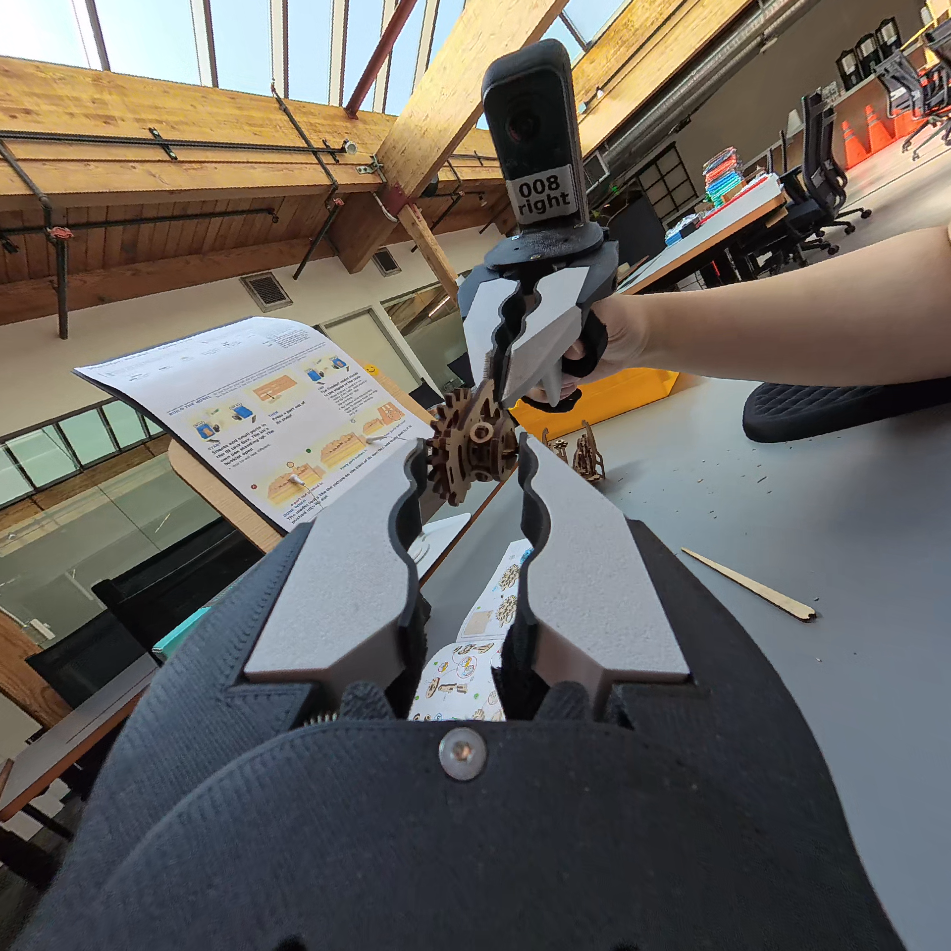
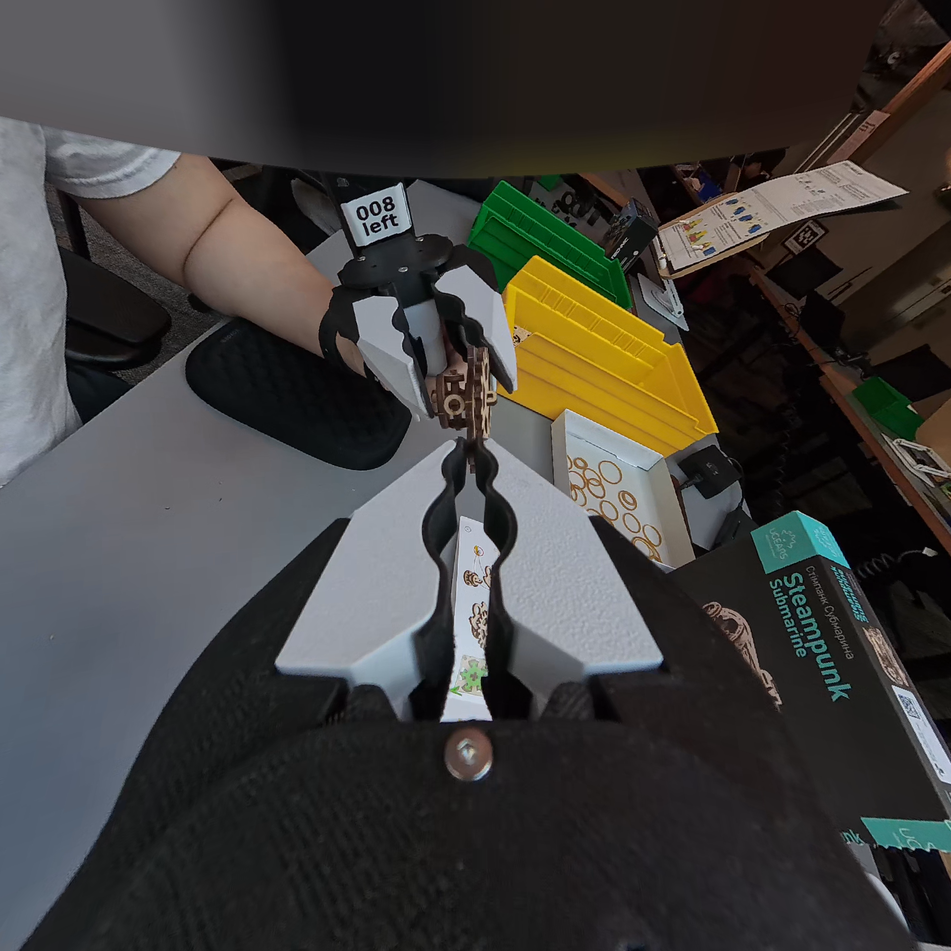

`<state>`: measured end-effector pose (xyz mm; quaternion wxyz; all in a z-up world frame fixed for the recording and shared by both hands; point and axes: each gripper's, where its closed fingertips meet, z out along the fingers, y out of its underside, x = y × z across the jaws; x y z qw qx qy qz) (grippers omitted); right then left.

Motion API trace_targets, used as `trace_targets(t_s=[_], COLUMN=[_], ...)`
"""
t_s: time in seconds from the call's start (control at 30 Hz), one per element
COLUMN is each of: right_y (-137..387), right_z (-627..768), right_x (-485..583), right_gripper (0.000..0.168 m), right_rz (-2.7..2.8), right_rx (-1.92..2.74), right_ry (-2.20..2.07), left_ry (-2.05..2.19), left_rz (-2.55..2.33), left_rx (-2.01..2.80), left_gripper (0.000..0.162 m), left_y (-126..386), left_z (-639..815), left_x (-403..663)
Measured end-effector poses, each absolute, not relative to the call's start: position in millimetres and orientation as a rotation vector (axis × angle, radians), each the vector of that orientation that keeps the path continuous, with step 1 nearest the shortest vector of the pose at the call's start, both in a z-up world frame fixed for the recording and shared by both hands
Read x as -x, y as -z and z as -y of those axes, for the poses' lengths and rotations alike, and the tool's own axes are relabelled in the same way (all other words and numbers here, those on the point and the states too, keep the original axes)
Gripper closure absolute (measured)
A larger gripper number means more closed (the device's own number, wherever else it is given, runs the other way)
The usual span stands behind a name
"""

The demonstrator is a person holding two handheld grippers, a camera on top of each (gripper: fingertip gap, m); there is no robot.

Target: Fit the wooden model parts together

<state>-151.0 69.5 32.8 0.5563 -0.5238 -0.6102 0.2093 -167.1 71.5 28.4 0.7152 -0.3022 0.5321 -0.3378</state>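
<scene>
Both jaws pinched one wooden gear piece (image 1: 471,453).
Left gripper (image 1: 471,458) held its body; right gripper (image 2: 469,453) nipped the rim at 12 o'clock. Next, a gentle push together seemed needed.

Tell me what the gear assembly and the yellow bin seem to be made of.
Gear assembly: thin unfinished plywood, probably laser-cut, judging by the pale faces and dark, burnt-looking edges. Yellow bin: likely moulded plastic, given its uniform colour, slight sheen and ribbed, stepped walls.
</scene>
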Motion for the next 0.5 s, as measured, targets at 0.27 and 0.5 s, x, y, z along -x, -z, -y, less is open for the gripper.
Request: trace_targets(t_s=[0.27,0.5], right_y=[-32.2,-27.3], right_z=[-61.3,-62.9], right_x=[151.4,147.8], right_gripper=[0.168,0.166], right_rz=[1.502,1.533], right_rx=[1.180,1.202], right_ry=[-0.448,-0.395], left_ry=[0.794,0.859], left_rz=[-1.196,-1.218], left_rx=[0.688,0.718], left_gripper=[0.129,0.129], left_y=[-25.9,-22.8], left_z=[-69.7,-68.0], left_x=[165.1,162.4])
